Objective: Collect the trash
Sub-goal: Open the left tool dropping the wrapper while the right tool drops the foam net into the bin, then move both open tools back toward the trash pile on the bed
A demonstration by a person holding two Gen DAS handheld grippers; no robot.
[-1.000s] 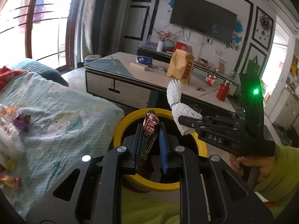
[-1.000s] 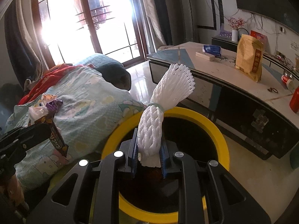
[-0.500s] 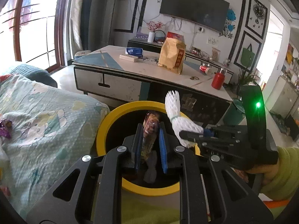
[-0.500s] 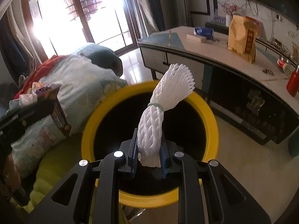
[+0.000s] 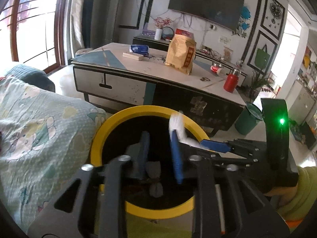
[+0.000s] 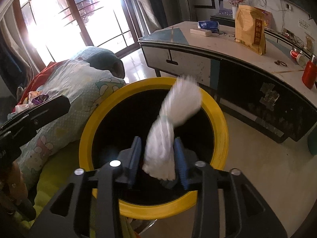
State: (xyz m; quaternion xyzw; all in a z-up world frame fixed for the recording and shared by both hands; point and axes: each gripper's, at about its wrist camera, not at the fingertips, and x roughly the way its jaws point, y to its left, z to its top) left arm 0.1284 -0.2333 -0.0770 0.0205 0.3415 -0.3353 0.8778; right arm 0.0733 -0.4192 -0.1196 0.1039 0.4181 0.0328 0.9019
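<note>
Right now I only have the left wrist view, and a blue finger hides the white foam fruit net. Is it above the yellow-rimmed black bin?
Observer: Yes. In the right wrist view the white foam fruit net shows blurred between the right gripper's opening jaws, with its lower end over the dark inside of the yellow-rimmed black bin.
Operator: Is there more trash on the sofa?
Observer: Yes. A purple wrapper lies among other scraps at the far end of the patterned blanket.
</note>
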